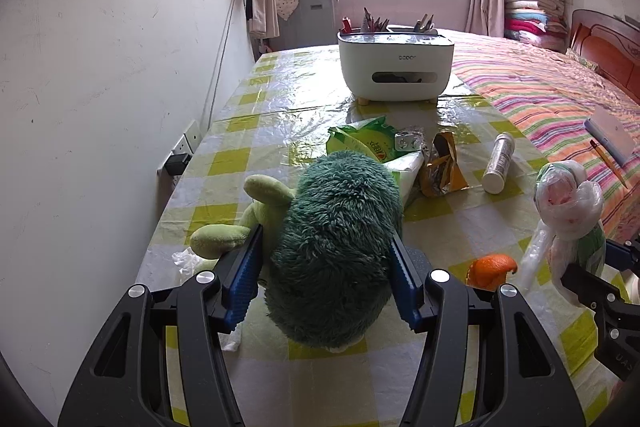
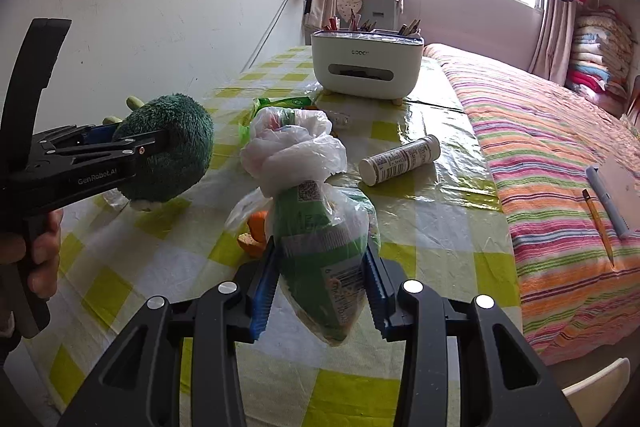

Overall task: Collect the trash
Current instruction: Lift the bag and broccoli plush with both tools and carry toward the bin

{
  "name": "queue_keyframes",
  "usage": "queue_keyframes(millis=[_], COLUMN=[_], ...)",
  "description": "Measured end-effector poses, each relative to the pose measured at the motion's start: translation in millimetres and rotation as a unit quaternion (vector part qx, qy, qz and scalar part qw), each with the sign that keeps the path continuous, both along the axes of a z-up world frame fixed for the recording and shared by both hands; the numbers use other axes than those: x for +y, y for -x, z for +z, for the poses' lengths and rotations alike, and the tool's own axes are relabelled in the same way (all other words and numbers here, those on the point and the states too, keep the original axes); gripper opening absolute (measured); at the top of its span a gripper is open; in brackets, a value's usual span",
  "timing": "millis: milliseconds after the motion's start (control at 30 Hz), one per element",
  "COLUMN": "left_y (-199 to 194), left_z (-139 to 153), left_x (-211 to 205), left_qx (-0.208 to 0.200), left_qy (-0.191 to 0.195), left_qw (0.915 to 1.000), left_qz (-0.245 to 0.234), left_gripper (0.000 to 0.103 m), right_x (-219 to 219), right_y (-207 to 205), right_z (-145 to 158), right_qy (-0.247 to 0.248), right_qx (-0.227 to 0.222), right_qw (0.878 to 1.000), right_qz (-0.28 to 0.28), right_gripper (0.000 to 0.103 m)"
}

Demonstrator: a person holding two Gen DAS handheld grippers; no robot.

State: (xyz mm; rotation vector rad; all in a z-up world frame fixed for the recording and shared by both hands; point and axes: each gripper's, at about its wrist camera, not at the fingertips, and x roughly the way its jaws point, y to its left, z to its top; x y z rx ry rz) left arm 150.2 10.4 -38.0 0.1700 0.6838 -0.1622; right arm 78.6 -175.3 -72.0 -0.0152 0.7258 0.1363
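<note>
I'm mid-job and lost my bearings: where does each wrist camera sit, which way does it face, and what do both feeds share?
Left wrist: sits behind the left claw, facing along the table toward the window; its fingers clamp the green plush toy; the right claw shows at right.
Right wrist: sits behind the right claw, facing the same way; it grips the tied plastic bag; the left claw and the person's hand show at left.
Shared: plush toy, bag, orange peel, white tube, white organizer box.
</note>
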Motion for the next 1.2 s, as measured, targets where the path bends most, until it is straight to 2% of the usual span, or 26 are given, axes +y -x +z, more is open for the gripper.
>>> queue_keyframes(millis=[333,700,933,1200], left_y=[55,122,162,198], left_z=[17,48,60,74], left_x=[-7,-23,-44,-58], left_qx=[-0.015,-0.044,-0.057,-0.060], left_qy=[0.018,0.046,0.054,0.058], left_qw=[0.9995,0.9960,0.9927,0.9920], left_qz=[-0.022,-0.063,-0.091,-0.095], left_gripper=[0.056,0.056,0.056,0.057], right_x=[-7,-30,-41,-56], right_y=[41,97,133,175], right_z=[8,18,28,37], right_qy=[-0.034,-0.067,-0.073,-0.082], right_qx=[-0.010,-0.028,-0.043,-0.059], right_qw=[0.999,0.997,0.995,0.992], right_qz=[-0.007,-0.037,-0.056,-0.081], right_gripper=[0.038,0.039,0.039,0.039])
